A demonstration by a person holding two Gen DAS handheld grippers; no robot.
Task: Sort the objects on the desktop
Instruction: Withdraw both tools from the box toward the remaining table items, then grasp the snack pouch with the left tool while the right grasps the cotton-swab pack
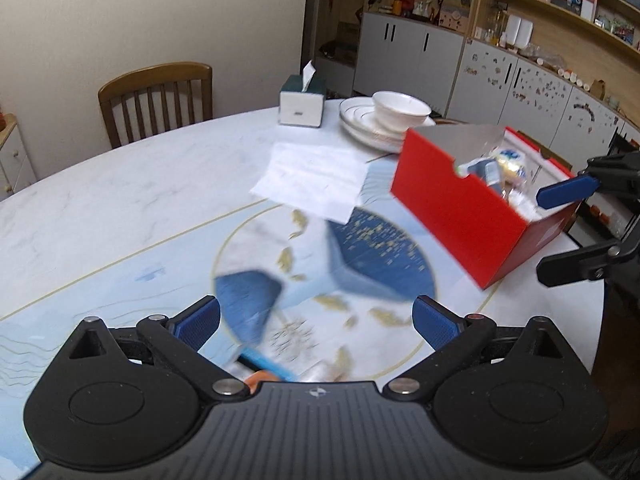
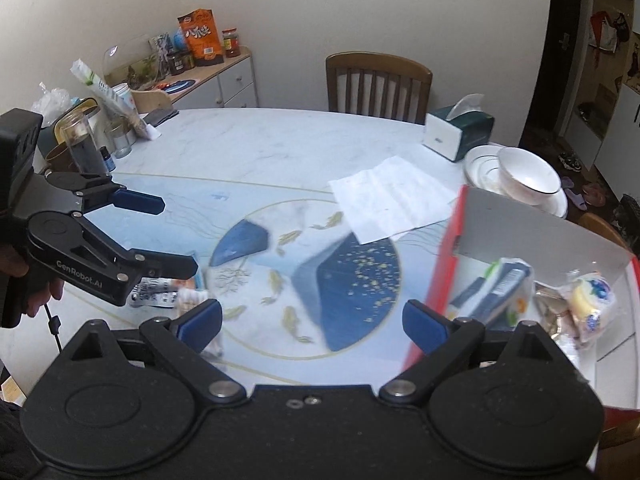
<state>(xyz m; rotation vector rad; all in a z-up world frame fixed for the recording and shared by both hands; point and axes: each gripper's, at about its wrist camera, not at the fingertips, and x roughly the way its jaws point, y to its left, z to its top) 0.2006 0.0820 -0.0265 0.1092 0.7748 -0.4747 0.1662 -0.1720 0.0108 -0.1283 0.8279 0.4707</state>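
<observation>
Judging by the red box (image 2: 436, 280), sorting is well under way: it already holds a toothbrush pack (image 2: 494, 286), a round wrapped snack (image 2: 592, 300) and other packets. Small blurred items (image 2: 168, 294) still lie on the worktop (image 2: 260, 148) under the left claw (image 2: 176, 236), which is spread wide and empty. The right claw (image 2: 312, 320) is likewise released, hovering just beside the box's near wall. A paper sheet (image 2: 392, 196) also remains loose. Room is generous across the middle; the stacked plates (image 1: 372, 128) and tissue box (image 1: 302, 100) crowd the far edge.
</observation>
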